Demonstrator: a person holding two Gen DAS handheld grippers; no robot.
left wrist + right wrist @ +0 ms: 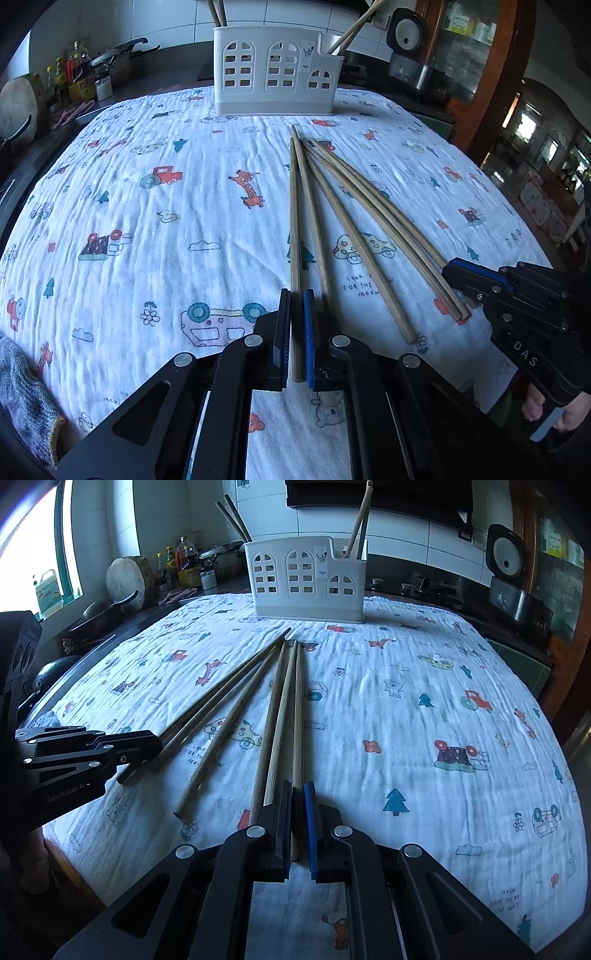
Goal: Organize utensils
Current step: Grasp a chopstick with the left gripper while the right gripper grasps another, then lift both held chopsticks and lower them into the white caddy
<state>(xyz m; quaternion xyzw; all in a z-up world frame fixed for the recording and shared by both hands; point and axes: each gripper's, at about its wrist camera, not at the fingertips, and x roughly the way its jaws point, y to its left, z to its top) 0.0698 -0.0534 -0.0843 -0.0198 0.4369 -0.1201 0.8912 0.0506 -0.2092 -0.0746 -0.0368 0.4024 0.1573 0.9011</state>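
Note:
Several wooden chopsticks (pixel 354 206) lie fanned on the printed cloth, tips toward a white utensil holder (pixel 275 70) at the back that has chopsticks standing in it. My left gripper (pixel 296 321) is shut on the thick end of the leftmost chopstick (pixel 294 221). In the right wrist view, my right gripper (pixel 297 812) is shut on the thick end of the rightmost chopstick (pixel 297 709). The holder (pixel 308 579) stands beyond the tips. Each gripper shows in the other's view, the right one (pixel 480 280) and the left one (pixel 122 749).
The white cartoon-print cloth (pixel 147 221) covers the table. A knitted grey cloth (pixel 26 387) lies at the near left corner. Bottles and a pot (pixel 92 70) stand on the counter at back left, a rice cooker (pixel 513 576) at back right.

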